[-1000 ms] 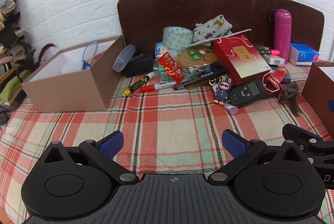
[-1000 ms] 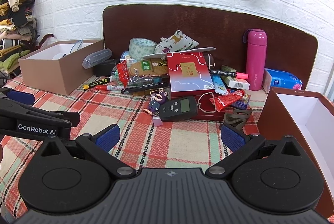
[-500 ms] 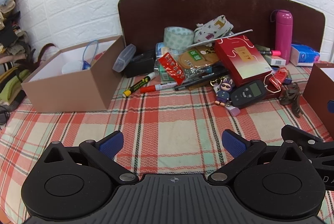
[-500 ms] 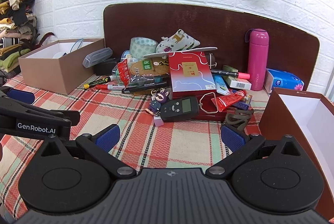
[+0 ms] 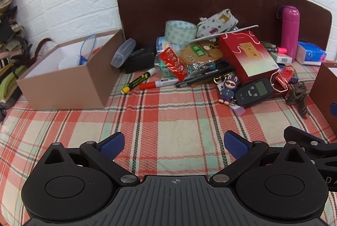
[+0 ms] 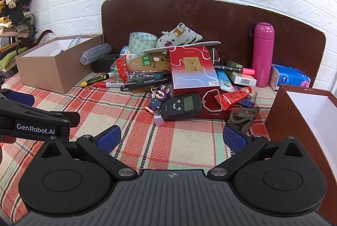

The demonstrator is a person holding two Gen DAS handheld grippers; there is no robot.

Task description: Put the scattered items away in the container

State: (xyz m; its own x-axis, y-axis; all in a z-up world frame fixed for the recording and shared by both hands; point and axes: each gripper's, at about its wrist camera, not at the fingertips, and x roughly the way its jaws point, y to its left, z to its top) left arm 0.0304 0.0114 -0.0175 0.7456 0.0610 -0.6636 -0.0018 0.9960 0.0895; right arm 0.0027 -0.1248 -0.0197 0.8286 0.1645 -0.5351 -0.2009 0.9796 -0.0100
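Barely anything has shifted over the last second: both grippers hover low over the plaid cloth, left gripper [image 5: 174,144] and right gripper [image 6: 171,138] jaws wide and empty. Ahead lies the clutter, the handheld scale [image 6: 181,106] nearest; beyond-left sits the tan box [image 5: 63,80], so the tidying remains pending.

Right gripper [image 6: 171,137]: jaws wide apart above plaid cloth [image 6: 189,137]; clutter pile at 12 o'clock, with black digital scale [image 6: 181,106] nearest, red gift box [image 6: 192,69] behind; pink flask [image 6: 263,53] at 1 o'clock; brown box [image 6: 280,118] at 3 o'clock; tan box [image 6: 61,63] at 10 o'clock.
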